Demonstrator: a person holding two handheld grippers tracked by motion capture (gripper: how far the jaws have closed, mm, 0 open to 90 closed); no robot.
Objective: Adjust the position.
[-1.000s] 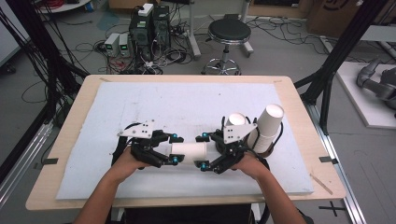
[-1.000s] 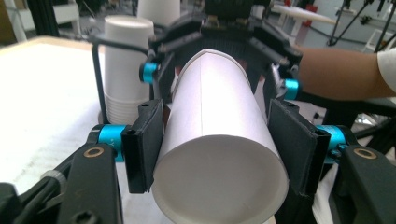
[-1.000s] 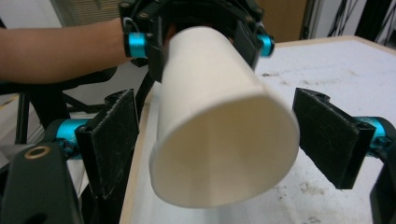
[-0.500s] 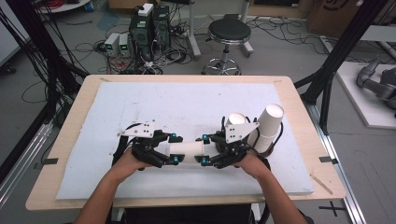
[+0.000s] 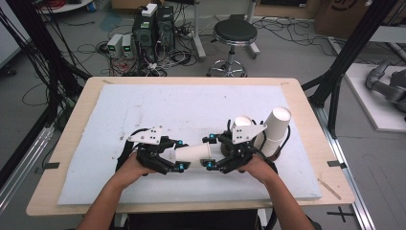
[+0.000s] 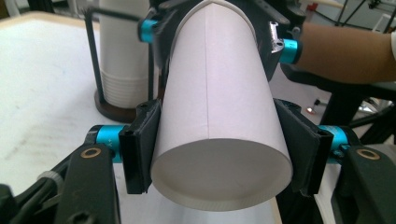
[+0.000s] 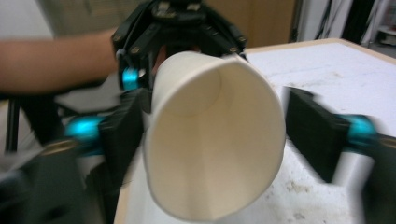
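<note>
My left gripper (image 6: 219, 158) has just closed its jaws on the base end of the paper cup (image 6: 217, 116), holding it level above the table (image 5: 143, 105). My right gripper (image 7: 210, 135) has just opened; one jaw stands clear of the rim.

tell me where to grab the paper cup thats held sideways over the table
Grip the paper cup low on its wall, near the closed base, pinching opposite sides and coming end-on from the base. The bottom disc stiffens the wall there; the open rim end would likely squash.
</note>
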